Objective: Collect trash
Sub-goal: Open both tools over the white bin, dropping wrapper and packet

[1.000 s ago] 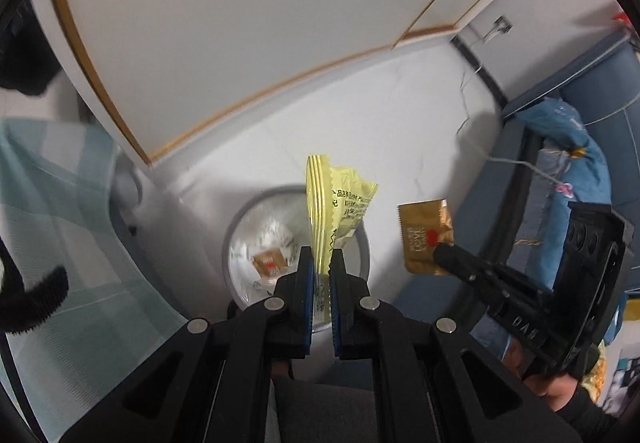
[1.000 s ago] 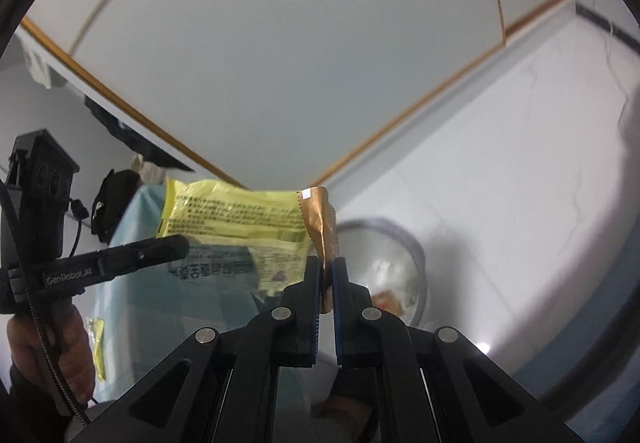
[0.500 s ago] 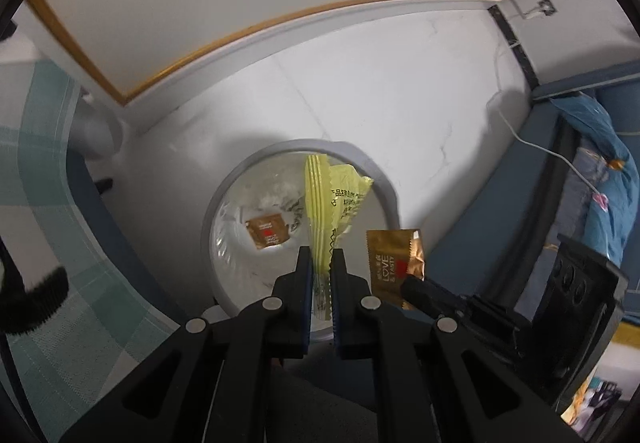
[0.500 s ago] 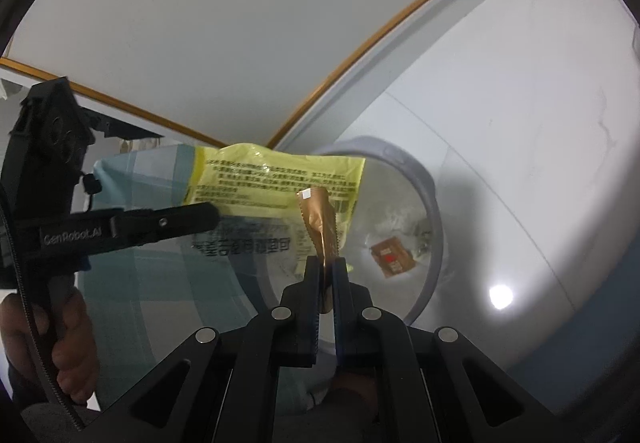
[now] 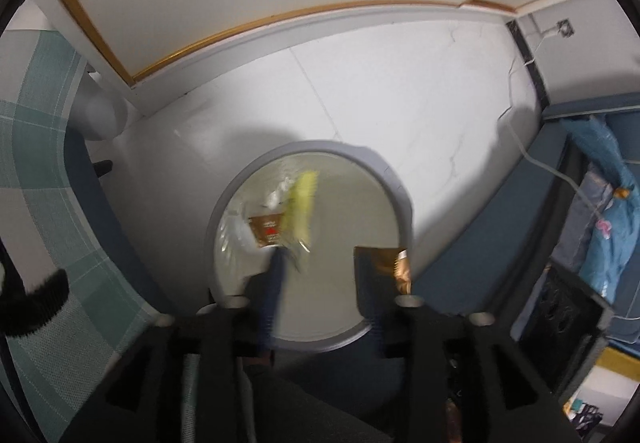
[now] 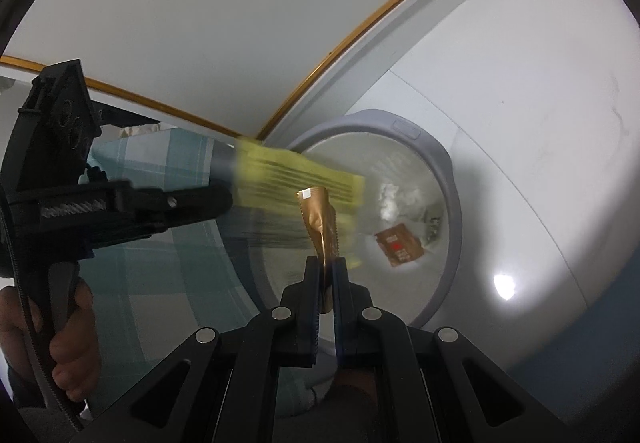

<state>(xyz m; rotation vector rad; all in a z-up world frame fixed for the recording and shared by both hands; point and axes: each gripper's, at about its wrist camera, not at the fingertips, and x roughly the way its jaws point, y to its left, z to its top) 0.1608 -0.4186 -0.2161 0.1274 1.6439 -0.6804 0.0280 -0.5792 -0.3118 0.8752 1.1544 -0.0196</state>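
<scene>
A grey round trash bin point(image 5: 400, 203) point(image 6: 448, 179) stands on the white floor below both grippers. Inside it lie a brown sachet point(image 5: 268, 229) point(image 6: 400, 245) and white crumpled paper point(image 6: 390, 199). My left gripper point(image 5: 320, 263) point(image 6: 224, 203) hangs over the bin and its jaws are opening. The yellow wrapper point(image 5: 302, 203) point(image 6: 296, 179) is blurred, loose off the left finger's tip, over the bin's mouth. My right gripper point(image 6: 326, 263) is shut on a gold wrapper point(image 6: 320, 219) point(image 5: 402, 263) held above the bin's near rim.
A teal checked cloth point(image 5: 36, 163) lies on the left, and blue bedding point(image 5: 600, 203) with a white cable point(image 5: 540, 159) on the right. A wall with a wooden trim point(image 5: 240, 31) runs behind the bin. A hand point(image 6: 68, 343) grips the left gripper's handle.
Both grippers came down over the bin. The left jaws went from shut on the yellow wrapper to apart, and the wrapper slipped free toward the bin.
</scene>
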